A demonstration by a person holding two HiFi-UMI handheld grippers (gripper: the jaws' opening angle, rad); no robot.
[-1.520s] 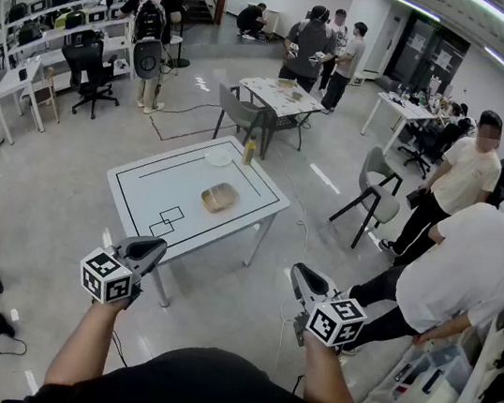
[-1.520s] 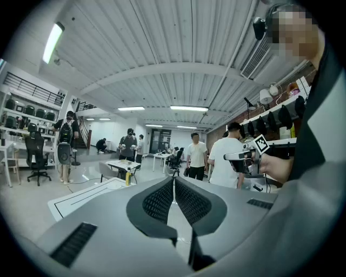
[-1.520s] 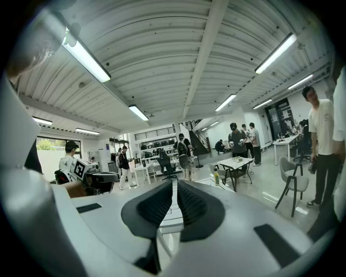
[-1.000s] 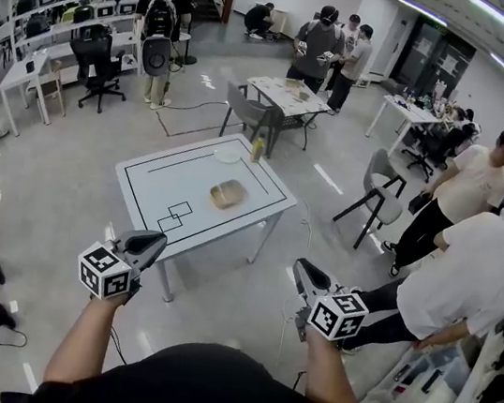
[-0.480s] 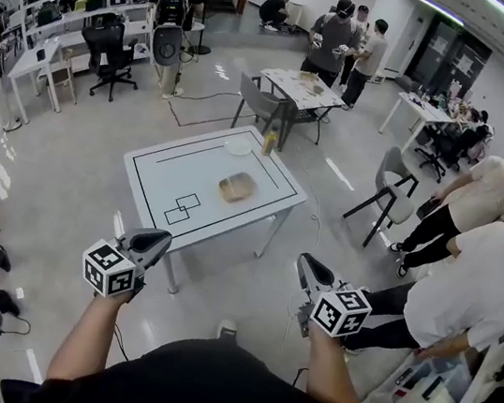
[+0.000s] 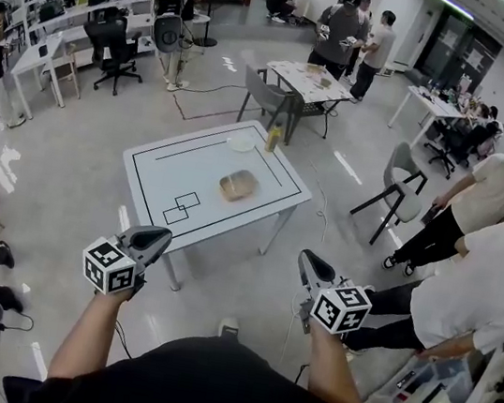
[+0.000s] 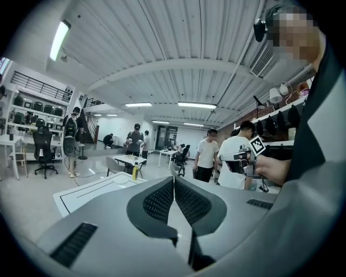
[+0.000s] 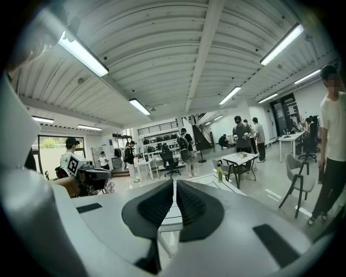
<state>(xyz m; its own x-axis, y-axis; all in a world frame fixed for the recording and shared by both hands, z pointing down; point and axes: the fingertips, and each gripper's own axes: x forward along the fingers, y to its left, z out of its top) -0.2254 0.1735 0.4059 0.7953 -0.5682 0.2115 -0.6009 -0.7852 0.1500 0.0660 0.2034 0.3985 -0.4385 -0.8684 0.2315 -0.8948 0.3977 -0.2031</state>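
I hold both grippers up in the air, short of a white table [image 6: 161, 186] marked with black lines. My left gripper [image 6: 155, 238] is shut and empty, its ribbed pads [image 7: 162, 199] pressed together. My right gripper [image 6: 305, 260] is also shut with nothing in it, its pads [image 8: 162, 203] closed. On the table lie a tan shallow basket [image 6: 238, 185], a white plate [image 6: 239, 144] and a yellow bottle [image 6: 272, 138] at the far edge. The bottle [image 7: 135, 172] and table [image 7: 86, 193] also show in the left gripper view, and the bottle [image 8: 219, 173] in the right gripper view.
Two people in white shirts [image 6: 475, 288] stand close on my right by a grey chair [image 6: 398, 189]. A second table [image 6: 304, 81] with grey chairs stands beyond, with several people behind it. Desks and office chairs [image 6: 105, 49] line the left wall. A cable [image 6: 120, 346] runs over the floor.
The head view has shifted so the white table sits a little nearer and further right. Both grippers stay shut and hold about the same place in view.
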